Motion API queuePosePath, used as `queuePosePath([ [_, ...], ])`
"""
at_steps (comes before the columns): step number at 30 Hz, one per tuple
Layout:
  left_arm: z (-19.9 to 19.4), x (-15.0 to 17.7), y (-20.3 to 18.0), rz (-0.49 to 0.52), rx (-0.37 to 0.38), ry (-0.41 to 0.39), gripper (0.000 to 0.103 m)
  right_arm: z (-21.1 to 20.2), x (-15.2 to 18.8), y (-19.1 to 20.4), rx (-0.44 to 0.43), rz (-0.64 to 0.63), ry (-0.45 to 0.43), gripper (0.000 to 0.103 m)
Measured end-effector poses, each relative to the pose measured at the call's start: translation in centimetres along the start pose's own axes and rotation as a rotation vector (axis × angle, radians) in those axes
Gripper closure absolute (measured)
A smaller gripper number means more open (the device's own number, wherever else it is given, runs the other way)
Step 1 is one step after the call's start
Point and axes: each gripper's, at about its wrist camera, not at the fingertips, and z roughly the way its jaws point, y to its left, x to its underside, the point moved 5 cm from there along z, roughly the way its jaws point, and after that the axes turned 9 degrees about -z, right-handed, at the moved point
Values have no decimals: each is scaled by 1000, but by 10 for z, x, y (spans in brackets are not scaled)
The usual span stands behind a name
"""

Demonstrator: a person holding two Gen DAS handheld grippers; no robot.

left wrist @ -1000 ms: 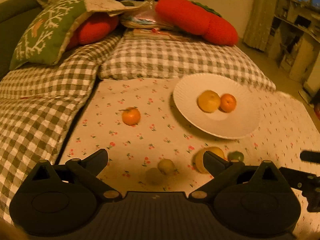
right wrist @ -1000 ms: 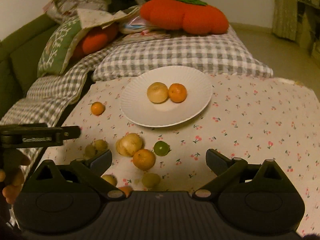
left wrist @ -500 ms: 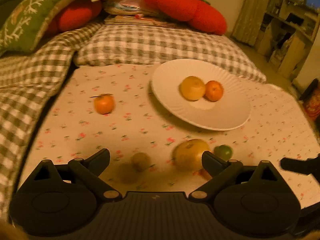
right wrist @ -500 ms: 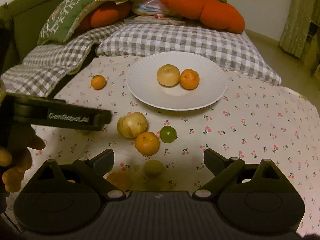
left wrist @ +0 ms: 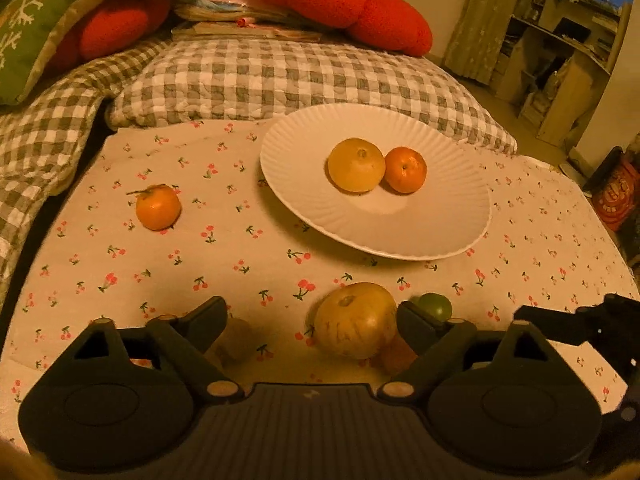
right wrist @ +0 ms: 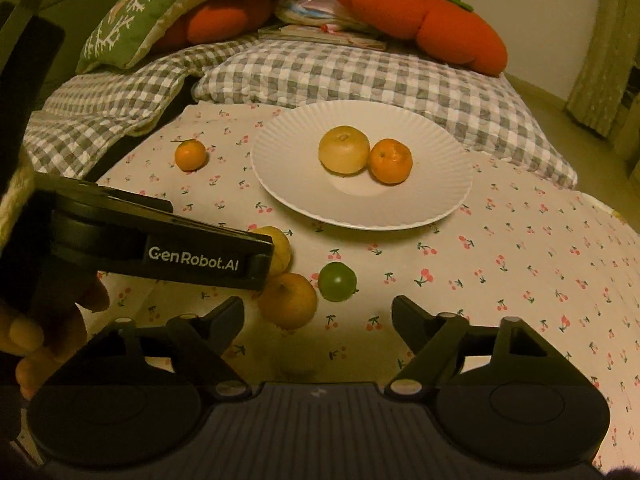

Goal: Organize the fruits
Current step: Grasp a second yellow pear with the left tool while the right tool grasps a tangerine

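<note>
A: Left gripper?
B: Jaws closing around the large yellow fruit on the cherry-print cloth, not yet pressing.
A: Right gripper?
B: Closing too; orange fruit between its jaws, untouched. Two fruits sat on the white plate.

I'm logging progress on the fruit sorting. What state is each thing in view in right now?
white plate: holds two fruits
yellow fruit on plate: resting, touching the orange beside it
orange on plate: resting
stemmed orange: loose on the cloth
large yellow fruit: on the cloth, between the closing jaws
green fruit: loose on the cloth
left gripper: closing, not yet gripping
right gripper: closing, nothing gripped
</note>
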Motion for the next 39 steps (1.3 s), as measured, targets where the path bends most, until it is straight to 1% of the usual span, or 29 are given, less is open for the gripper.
queuePosePath([
  [2,4,1,-1,-6,15,12,25,4,-1,-2,1,9,-9,32],
  [5,6,2,-4,-3,32,20,30,11,-1,-1,-6,10,-3,33],
  [7,8,3,-7,7,37,27,34,15,1,3,-16,-4,2,33],
  [11,13,6,-9,8,51,32,39,20,0,12,-12,-49,-2,38],
  [12,13,6,-9,4,56,33,42,22,0,14,-10,-57,-1,39],
  [13,13,6,-10,1,66,35,46,25,1,16,-9,-65,5,42],
  [16,13,6,-11,-1,84,37,54,32,3,19,-8,-84,22,52],
  [18,13,6,-12,0,92,37,57,34,4,20,-8,-95,27,58],
  [19,13,6,-12,-2,97,37,57,34,3,21,-11,-96,23,65],
  [20,13,6,-12,-4,100,37,57,33,2,21,-15,-94,22,69],
  [24,14,5,-11,-9,110,38,57,32,3,22,-11,-97,27,70],
  [30,16,6,-10,-16,113,52,48,30,4,22,-14,-93,56,71],
  [34,17,7,-10,-11,108,59,47,27,5,21,-10,-93,80,71],
  [39,19,9,-10,-16,111,64,45,22,4,10,-6,-50,96,71],
])
